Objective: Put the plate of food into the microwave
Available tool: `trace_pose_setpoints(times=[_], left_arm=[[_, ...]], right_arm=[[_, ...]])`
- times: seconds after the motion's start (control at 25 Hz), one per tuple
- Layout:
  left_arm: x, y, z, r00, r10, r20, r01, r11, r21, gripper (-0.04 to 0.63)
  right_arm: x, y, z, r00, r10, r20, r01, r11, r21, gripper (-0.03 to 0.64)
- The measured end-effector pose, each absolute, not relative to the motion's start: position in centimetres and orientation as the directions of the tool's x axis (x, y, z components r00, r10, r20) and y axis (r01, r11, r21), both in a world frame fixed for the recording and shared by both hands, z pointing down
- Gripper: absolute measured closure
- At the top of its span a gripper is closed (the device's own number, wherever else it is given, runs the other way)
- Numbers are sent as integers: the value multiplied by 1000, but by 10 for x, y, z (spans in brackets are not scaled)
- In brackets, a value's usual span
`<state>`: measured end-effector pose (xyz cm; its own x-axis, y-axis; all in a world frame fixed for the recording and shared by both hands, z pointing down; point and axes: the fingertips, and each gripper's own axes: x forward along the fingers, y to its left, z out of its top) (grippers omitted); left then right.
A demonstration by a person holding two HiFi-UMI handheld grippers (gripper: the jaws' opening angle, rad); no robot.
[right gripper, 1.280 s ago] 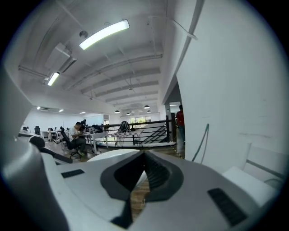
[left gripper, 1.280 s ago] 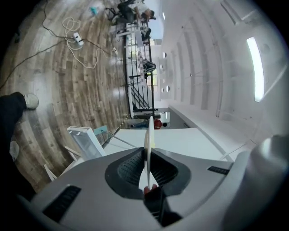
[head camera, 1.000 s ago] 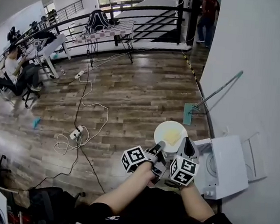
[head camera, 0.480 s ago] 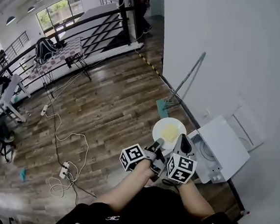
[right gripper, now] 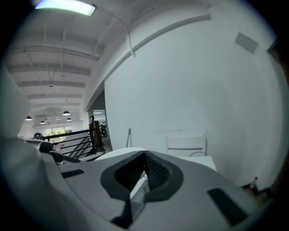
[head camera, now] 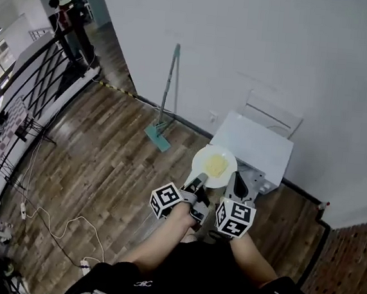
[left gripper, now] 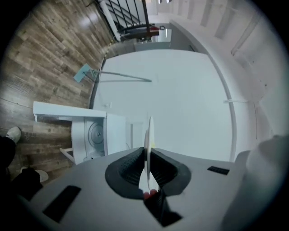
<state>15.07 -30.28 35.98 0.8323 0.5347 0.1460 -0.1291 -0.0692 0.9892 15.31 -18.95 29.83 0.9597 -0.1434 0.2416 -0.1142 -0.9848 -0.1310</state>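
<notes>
A white plate [head camera: 214, 167] with a flat yellow piece of food is held level in front of me. My left gripper [head camera: 201, 178] is shut on its near rim; in the left gripper view the plate [left gripper: 148, 140] stands edge-on between the dark pads of that gripper [left gripper: 146, 159]. My right gripper [head camera: 240, 179] hangs just right of the plate with its jaws together and nothing between them [right gripper: 145, 169]. The white microwave [head camera: 254, 150] stands on the floor by the wall, directly beyond the plate. A round disc shows in its near side [left gripper: 95, 134].
A long-handled mop [head camera: 165, 106] leans on the white wall left of the microwave. A white chair back [head camera: 268, 110] stands behind it. A black railing [head camera: 32, 80] runs along the left, cables [head camera: 40, 223] lie on the wood floor, and a person [head camera: 62, 14] stands far off.
The head view has swung right, from the open hall to the white wall. The microwave now lies straight ahead and nearer the plate. Both grippers keep their hold and spacing.
</notes>
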Motion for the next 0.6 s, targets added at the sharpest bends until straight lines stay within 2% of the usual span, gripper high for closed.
trace_pose_setpoints(times=[0.2,0.4,0.6], left_arm=[[161,-262,375,788,599,140,-132,-58,990,572],[157,-214,406,742,652,155,-168,-43,985,572],[171,-187,445,764,626,159,-193,-14,981,574]], right_arm=[[145,-143,307,969,-95,230,-67,-990,-125,611],[142,-94,320,972,-18,234,-8,-999,-42,611],[153,-63,349,963,-24,267,-14,-999,-41,610]])
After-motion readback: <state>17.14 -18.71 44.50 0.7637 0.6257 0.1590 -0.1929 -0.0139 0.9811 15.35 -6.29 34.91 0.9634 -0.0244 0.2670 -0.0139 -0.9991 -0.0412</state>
